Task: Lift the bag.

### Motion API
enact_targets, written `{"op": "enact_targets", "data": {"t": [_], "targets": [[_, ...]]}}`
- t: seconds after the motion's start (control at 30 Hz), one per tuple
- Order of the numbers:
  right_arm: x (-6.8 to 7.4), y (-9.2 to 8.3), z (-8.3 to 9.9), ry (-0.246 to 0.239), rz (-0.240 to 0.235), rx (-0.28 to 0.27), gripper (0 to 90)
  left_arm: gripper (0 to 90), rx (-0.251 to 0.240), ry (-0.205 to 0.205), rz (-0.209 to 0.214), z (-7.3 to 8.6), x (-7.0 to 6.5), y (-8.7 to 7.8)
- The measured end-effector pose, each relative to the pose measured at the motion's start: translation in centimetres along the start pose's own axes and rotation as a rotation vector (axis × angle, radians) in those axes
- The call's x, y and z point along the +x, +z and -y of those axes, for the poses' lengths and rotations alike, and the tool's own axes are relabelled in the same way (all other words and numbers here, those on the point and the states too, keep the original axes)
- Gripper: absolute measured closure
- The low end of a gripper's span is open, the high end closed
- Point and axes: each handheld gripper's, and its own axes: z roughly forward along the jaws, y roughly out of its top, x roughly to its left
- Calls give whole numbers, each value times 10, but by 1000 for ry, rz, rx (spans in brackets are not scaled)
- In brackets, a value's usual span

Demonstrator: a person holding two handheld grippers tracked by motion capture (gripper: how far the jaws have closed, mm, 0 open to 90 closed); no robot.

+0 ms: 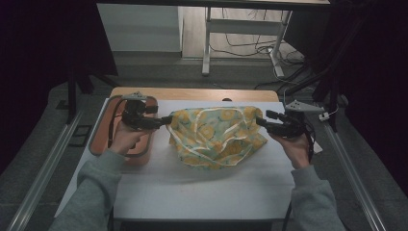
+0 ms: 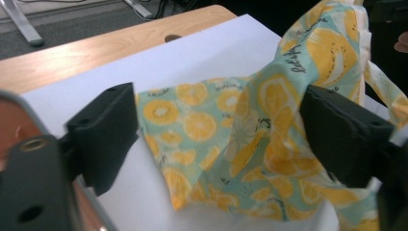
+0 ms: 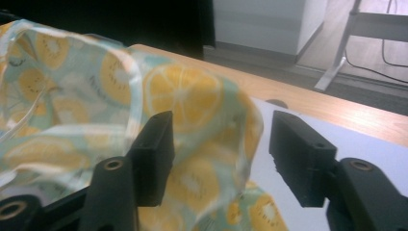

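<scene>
now one cloth (image 1: pixel 216 135), two grippers spread wide

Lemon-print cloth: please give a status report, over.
Left gripper and right gripper both open, one at each end of the cloth. Cloth between the jaws, not clamped, bunched on the white mat. Orange tray beside the left hand; nothing in the way.

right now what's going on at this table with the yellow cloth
A person is working a lemon-print cloth with two tools over a white table. The left hand-held gripper is at the cloth's left edge and the right hand-held gripper at its right edge. Both have their jaws apart with fabric between them, not pinched. The cloth sits bunched up in the middle, partly raised. An orange tray lies at the left.
</scene>
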Motion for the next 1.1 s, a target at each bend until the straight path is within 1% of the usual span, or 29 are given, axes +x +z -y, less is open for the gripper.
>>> {"op": "enact_targets", "data": {"t": [0.1,0.17,0.2,0.23,0.3,0.33,0.37,0.4,0.47,0.53,0.6,0.7,0.73,0.83,0.97,1.1], "targets": [[6,-9,9,-8,-20,4,391,117,13,21,2,13,-8,-10],[10,-12,18,-6,-46,17,382,109,-3,29,-12,23,-12,-19],[12,-12,23,-10,-55,27,381,105,-12,22,-9,27,-13,-24],[14,-12,29,-14,-66,40,379,99,-23,9,13,31,-12,-28],[17,-10,39,-17,-79,61,379,68,-57,-25,91,38,-9,-35],[18,-9,44,-14,-84,69,380,48,-60,-34,119,40,-9,-37],[19,-7,48,-17,-85,81,380,31,-55,-36,129,41,-9,-37],[19,-5,51,-14,-87,96,380,14,-56,-30,129,41,-11,-36],[19,-2,55,-11,-86,110,381,14,-41,-7,137,42,-15,-32],[18,-2,58,-8,-87,119,382,14,-21,13,125,42,-18,-29],[17,-5,61,-9,-84,123,384,23,-6,25,88,45,-20,-30],[16,-14,68,-7,-82,125,385,47,9,21,49,55,-20,-34],[16,-17,71,-8,-82,118,387,56,14,17,42,59,-20,-35],[16,-28,79,-5,-81,112,388,65,34,26,19,68,-21,-38],[18,-35,84,-14,-83,100,391,68,46,28,18,74,-22,-39],[21,-34,81,-45,-86,90,392,71,48,27,17,74,-21,-38]]}}
